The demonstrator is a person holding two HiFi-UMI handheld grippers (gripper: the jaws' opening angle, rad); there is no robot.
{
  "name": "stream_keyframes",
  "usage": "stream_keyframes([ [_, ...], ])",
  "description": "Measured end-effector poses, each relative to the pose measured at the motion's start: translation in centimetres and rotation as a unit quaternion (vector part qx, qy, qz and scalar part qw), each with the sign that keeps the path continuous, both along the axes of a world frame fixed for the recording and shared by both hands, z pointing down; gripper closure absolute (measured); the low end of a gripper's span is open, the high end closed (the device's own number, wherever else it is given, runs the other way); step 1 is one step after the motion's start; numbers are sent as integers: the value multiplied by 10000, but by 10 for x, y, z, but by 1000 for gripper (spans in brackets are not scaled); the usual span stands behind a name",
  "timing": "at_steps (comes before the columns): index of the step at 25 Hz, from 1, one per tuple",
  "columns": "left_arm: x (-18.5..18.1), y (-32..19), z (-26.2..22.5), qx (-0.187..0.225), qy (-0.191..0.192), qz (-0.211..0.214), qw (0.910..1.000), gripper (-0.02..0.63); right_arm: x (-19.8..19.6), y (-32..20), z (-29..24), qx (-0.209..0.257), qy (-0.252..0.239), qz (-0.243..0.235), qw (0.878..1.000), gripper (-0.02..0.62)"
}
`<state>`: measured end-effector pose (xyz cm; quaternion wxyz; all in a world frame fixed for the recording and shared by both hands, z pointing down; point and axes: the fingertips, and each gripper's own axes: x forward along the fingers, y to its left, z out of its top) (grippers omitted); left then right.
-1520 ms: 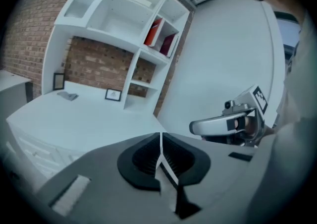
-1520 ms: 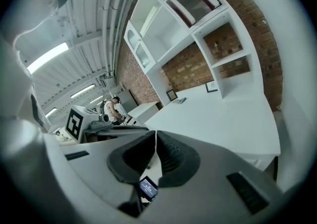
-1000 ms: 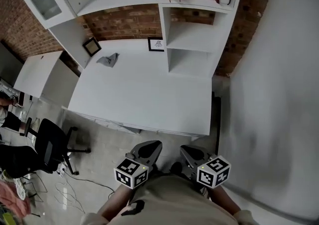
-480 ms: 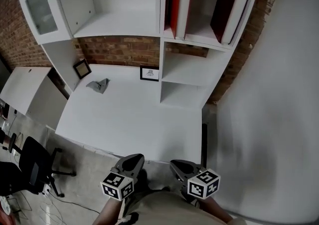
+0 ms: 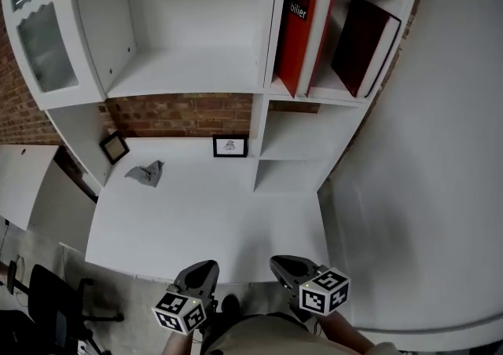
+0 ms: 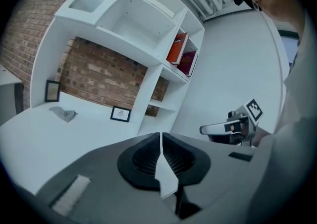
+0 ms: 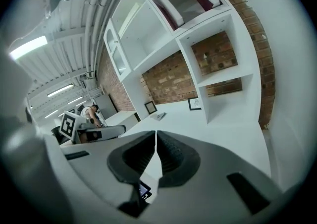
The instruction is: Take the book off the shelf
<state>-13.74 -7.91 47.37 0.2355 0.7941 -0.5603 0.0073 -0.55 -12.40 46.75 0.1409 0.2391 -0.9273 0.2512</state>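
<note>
- Closest in, the left gripper point(image 5: 200, 273) and right gripper point(image 5: 287, 268) hang low by the person's body, just off the near edge of the desk point(image 5: 204, 228). Both pairs of tongs are pressed together with nothing in them. That makes sense, since nothing is within reach.
- Across the desk, a crumpled grey cloth point(image 5: 145, 173) sits far left. A small framed picture point(image 5: 230, 146) and a tilted dark frame point(image 5: 114, 147) are propped against the brick at the back.
- Farthest and highest is the shelf unit point(image 5: 267, 102), with 2 books in its upper right compartment.
- The red book point(image 5: 302, 31) leans on the left wall and the maroon book point(image 5: 363, 45) slants against the right wall. They lean because the compartment is too roomy to hold them upright.
- My guess is the reach hasn't started, and a gripper has to spread before grabbing a spine. I can't tell which of the 2 books is wanted.
</note>
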Motion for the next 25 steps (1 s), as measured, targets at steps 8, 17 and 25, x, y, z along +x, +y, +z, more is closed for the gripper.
stream_keyframes([
  [8, -31, -11, 2, 9, 66, 138, 9999, 591, 1, -47, -29, 468, 1, 721, 9963, 589],
  [17, -27, -22, -19, 135, -10, -44, 9999, 591, 34, -153, -165, 2102, -615, 1451, 9649, 582],
  [25, -5, -33, -26, 191, -316, -10, 9993, 591, 28, -199, -292, 3285, -1392, 1215, 9262, 334],
])
